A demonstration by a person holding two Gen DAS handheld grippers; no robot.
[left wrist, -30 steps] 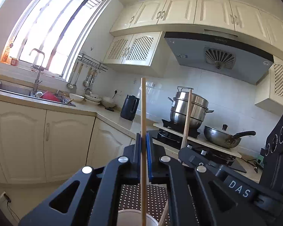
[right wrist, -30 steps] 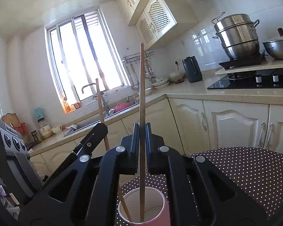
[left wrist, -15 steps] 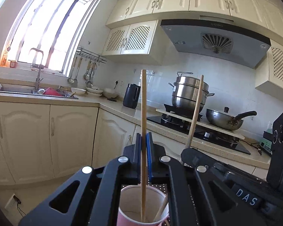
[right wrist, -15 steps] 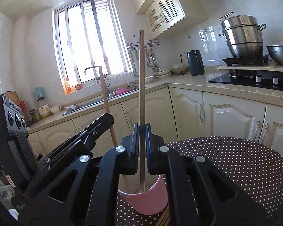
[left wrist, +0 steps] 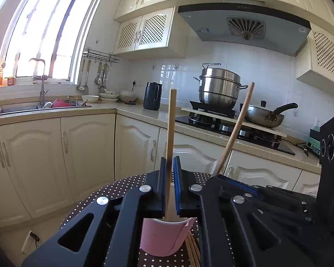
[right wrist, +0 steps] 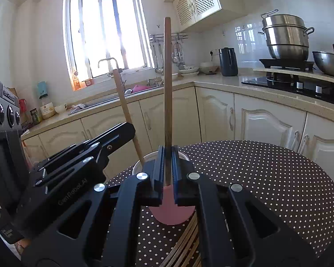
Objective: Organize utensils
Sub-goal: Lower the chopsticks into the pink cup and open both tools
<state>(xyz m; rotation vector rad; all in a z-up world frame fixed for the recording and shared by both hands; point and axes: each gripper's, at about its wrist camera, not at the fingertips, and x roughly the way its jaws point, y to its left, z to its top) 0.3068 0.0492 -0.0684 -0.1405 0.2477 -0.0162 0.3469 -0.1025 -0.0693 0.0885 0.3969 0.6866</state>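
Hand-held grippers (left wrist: 170, 171) (right wrist: 168, 158) each pinching slim wooden chopstick (left wrist: 170, 133), pink paper cup (left wrist: 164, 235), polka-dot tabletop (right wrist: 256, 173)

A pink cup (left wrist: 164, 237) with a white interior was recorded; the tablecloth (right wrist: 267, 178) was noted as dark brown with white dots; the chopsticks (right wrist: 167, 89) were found tan; the cabinets (left wrist: 86, 155) were observed cream; the kettle (left wrist: 152, 95) black.
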